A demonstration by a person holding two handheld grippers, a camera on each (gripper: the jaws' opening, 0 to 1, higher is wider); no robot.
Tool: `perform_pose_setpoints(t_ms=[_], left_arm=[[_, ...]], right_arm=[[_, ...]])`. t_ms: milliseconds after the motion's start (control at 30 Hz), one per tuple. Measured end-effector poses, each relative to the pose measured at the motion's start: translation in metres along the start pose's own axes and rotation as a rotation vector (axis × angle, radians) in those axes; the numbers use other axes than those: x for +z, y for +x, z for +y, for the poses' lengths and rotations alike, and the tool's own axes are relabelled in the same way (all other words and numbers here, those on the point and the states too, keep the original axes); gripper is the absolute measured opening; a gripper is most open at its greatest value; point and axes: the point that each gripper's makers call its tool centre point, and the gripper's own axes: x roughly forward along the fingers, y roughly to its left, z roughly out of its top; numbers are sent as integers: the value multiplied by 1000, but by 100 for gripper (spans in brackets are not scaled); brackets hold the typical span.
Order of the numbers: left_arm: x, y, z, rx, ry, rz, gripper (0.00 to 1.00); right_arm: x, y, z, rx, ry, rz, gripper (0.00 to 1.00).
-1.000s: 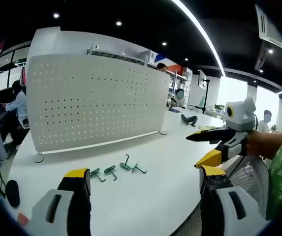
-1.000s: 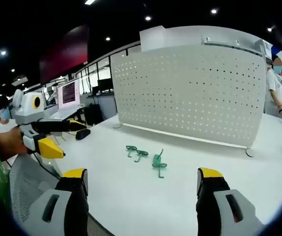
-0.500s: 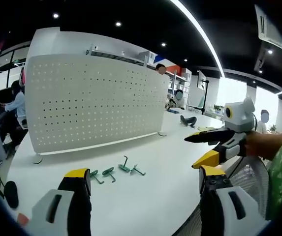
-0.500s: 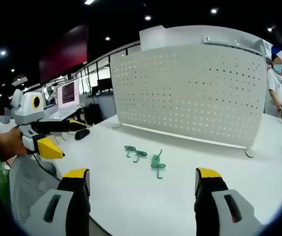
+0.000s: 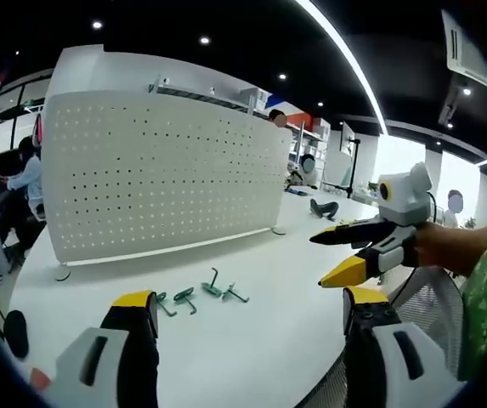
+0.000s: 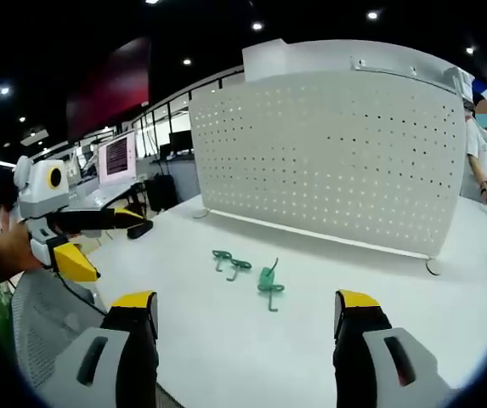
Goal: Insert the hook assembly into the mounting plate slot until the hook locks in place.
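Note:
A white perforated mounting plate (image 5: 158, 183) (image 6: 328, 153) stands upright on the white table (image 5: 260, 340) (image 6: 226, 340). Several green hooks (image 5: 196, 295) (image 6: 247, 269) lie loose on the table in front of it. My left gripper (image 5: 247, 310) is open above the table's near side, a little short of the hooks, nothing between its jaws. My right gripper (image 6: 241, 313) is open too, empty, also short of the hooks. In the left gripper view the right gripper (image 5: 349, 255) comes in from the right; in the right gripper view the left gripper (image 6: 86, 242) comes in from the left.
A black mouse-like object (image 6: 140, 229) lies at the table's left end, and a dark device (image 5: 325, 206) sits far right on the table. Mesh chair backs (image 6: 48, 323) (image 5: 426, 310) stand at the table's near edge. People sit or stand beyond the plate.
Both views have shifted slightly, the hooks sitting a bit nearer the middle. The other gripper has drifted inward in each view. Both stay open; the hooks have not moved.

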Motion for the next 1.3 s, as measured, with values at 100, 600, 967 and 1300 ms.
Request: perform_pose_setpoints(t_ms=[100, 600, 967, 1300], left_arm=[[1, 0, 0, -1, -1, -2, 92], [-2, 3, 0, -2, -7, 1, 90], [-5, 4, 1, -3, -14, 4, 89], [-6, 4, 3, 1, -24, 0, 88]], right_arm=[[1, 2, -2, 0, -4, 3, 86], [6, 19, -12, 8, -29, 23, 81], [7, 32, -18, 29, -55, 49, 75], [11, 44, -24, 37, -70, 67, 71]])
